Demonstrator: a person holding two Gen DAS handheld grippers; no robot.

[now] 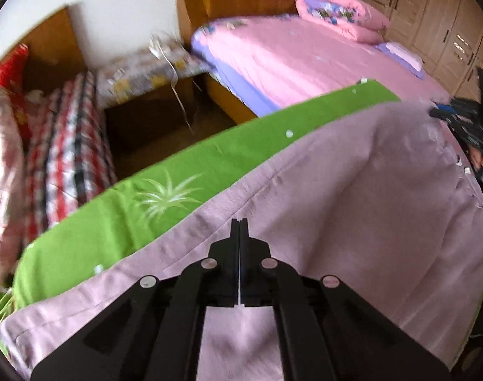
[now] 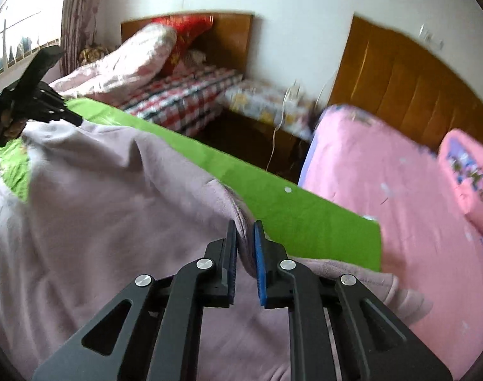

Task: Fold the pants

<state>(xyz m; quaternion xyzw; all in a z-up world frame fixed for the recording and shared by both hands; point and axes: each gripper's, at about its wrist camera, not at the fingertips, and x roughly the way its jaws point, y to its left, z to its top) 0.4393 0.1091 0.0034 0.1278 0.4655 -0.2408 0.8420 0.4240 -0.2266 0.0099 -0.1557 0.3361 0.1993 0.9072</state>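
Pinching the mauve pants (image 1: 352, 197) near their seamed edge, the left gripper (image 1: 239, 225) has its jaws pressed tight together on the cloth. The right gripper (image 2: 245, 231) clamps a bunched ridge of the same fabric between its pads. The pants hang draped between the two, above a green cloth (image 1: 184, 171) on the work surface, so a fold seems under way rather than finished; flattening and further folds likely remain. Beyond lies a pink bed (image 2: 400, 184).

Green cloth (image 1: 209, 165), pink bed (image 1: 305, 63), checkered bedding (image 2: 184, 98).
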